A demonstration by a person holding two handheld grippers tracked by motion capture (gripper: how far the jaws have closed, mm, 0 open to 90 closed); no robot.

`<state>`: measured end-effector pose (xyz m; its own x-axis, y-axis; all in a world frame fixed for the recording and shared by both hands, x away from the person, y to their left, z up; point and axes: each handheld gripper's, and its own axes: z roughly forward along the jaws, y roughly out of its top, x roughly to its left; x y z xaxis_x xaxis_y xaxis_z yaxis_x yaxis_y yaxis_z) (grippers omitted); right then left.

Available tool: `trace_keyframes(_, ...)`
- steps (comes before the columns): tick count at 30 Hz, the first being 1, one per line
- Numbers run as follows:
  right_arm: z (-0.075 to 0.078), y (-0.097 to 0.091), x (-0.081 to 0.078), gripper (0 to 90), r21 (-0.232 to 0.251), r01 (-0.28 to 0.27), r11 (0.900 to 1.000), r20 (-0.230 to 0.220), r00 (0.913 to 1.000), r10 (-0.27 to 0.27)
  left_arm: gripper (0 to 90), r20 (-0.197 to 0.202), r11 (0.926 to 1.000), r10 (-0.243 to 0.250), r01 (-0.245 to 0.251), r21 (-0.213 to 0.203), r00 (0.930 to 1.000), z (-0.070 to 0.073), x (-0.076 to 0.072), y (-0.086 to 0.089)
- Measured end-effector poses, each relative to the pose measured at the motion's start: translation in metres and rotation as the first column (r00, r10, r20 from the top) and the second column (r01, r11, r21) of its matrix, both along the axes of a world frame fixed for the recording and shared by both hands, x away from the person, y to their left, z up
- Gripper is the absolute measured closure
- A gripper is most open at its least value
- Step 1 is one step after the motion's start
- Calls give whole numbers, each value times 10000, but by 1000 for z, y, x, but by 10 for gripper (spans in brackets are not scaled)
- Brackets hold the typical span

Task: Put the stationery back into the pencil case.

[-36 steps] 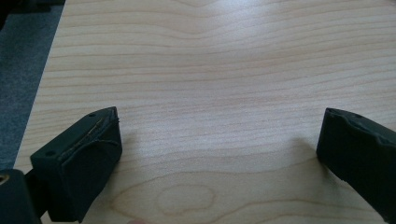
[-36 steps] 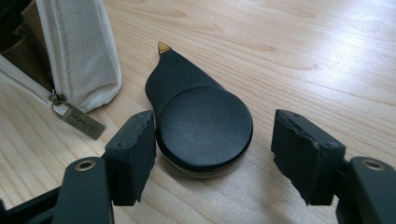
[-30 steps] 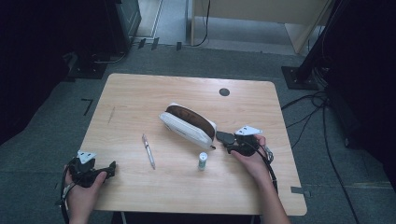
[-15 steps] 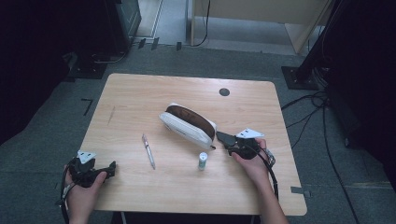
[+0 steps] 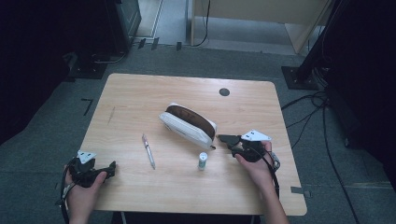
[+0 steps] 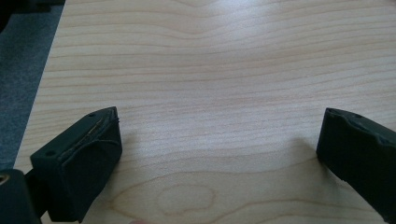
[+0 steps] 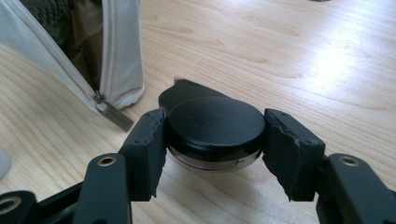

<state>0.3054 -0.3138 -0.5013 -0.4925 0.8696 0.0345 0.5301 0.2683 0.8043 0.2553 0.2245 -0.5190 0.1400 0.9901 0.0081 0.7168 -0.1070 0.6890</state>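
While clamped on a round black disc (image 7: 215,128) just right of the open white pouch (image 5: 187,125), right gripper (image 5: 229,139) fingers (image 7: 147,149) sit beside its zipper pull (image 7: 112,114). Left of that on the surface (image 5: 140,93): small bottle (image 5: 202,160), then pen (image 5: 148,150). Near left corner: left gripper (image 5: 111,166), fingers (image 6: 88,158) wide apart over bare wood.
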Motion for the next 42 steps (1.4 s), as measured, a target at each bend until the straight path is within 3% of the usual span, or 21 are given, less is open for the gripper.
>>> trace_keyframes(18,20,3,-13,414,105,-161,9998,549,9984,155,2,-14,10000,-8,8,9,10000,0,0,0)
trace_keyframes(42,67,2,-20,414,164,-101,9998,1430,9897,77,2,-10,10000,-11,11,7,10000,0,0,0)
